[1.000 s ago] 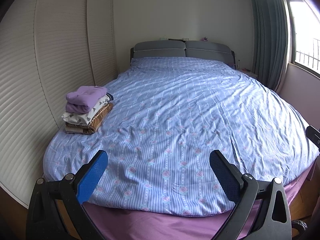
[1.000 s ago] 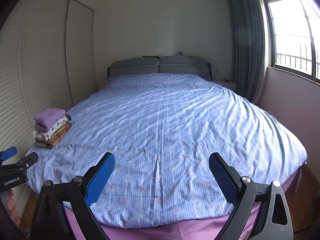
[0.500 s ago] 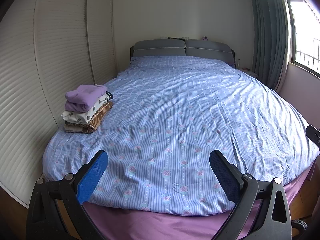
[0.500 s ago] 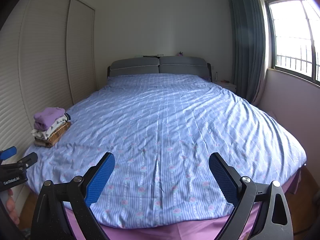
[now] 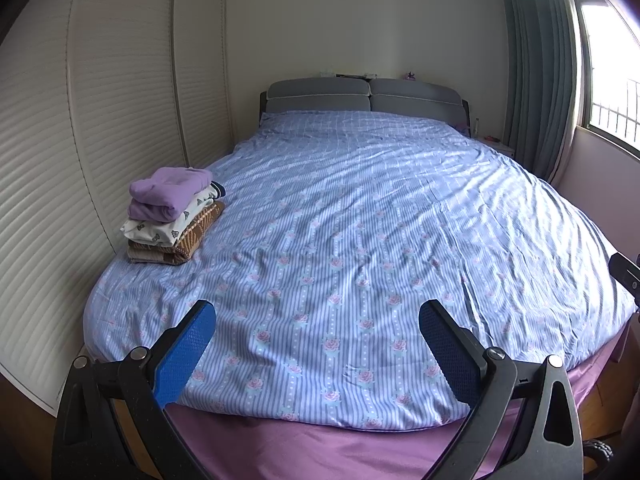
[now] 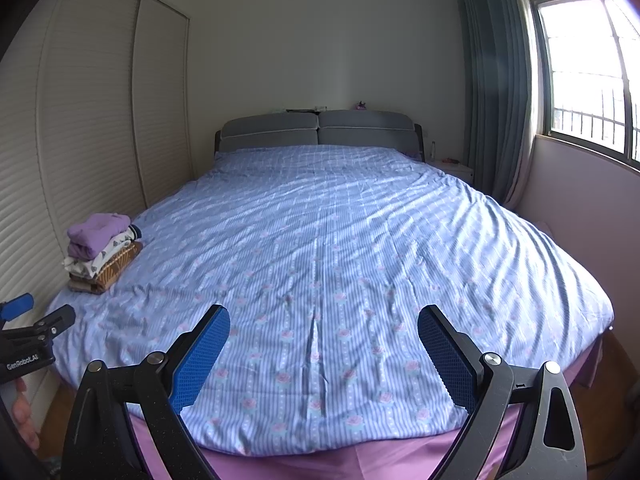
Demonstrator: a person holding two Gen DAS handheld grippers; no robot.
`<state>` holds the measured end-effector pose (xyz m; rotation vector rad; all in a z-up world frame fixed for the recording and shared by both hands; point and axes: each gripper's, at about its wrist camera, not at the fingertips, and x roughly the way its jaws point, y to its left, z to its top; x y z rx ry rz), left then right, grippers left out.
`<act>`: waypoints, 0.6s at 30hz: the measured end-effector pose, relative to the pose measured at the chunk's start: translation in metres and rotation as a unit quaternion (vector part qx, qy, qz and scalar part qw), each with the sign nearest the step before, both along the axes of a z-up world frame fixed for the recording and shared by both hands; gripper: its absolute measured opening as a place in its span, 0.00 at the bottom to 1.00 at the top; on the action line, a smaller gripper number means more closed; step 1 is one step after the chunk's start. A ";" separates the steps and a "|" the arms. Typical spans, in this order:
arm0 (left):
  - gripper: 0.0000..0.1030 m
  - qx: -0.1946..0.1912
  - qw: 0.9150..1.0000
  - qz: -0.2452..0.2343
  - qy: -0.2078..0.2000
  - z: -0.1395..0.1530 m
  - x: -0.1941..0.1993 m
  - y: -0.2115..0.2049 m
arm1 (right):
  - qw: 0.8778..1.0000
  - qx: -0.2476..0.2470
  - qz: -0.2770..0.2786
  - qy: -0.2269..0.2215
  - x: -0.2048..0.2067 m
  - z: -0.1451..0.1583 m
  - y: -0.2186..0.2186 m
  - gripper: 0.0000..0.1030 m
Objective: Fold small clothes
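A stack of folded clothes (image 5: 172,216) sits at the bed's left edge: a purple garment on top, a white patterned one under it, a brown knit at the bottom. The same stack of clothes (image 6: 102,254) shows far left in the right wrist view. My left gripper (image 5: 318,338) hangs open over the foot of the bed, nothing between its blue pads. My right gripper (image 6: 323,340) is open too, also above the foot of the bed and holding nothing. The left gripper's body (image 6: 28,344) and a hand show at the right wrist view's left edge.
The bed (image 5: 360,208) has a blue striped floral cover, with a purple sheet (image 5: 320,448) hanging at its foot. White louvred wardrobe doors (image 5: 80,140) run along the left. A grey headboard (image 5: 364,94), grey curtains (image 6: 492,100) and a window (image 6: 588,72) stand behind and to the right.
Both views have shifted very slightly; the grippers stay open and the stack of clothes has not moved.
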<state>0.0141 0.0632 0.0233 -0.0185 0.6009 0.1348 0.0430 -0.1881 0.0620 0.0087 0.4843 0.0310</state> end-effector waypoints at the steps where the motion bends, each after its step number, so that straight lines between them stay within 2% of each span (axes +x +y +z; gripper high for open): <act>1: 1.00 0.001 1.000 0.000 0.000 0.000 0.000 0.000 | 1.000 0.000 -0.001 0.000 0.000 0.000 0.000 0.93; 18: 1.00 0.000 1.000 -0.002 -0.001 0.001 -0.001 -0.002 | 1.000 0.003 -0.003 -0.002 -0.002 -0.001 -0.003 0.93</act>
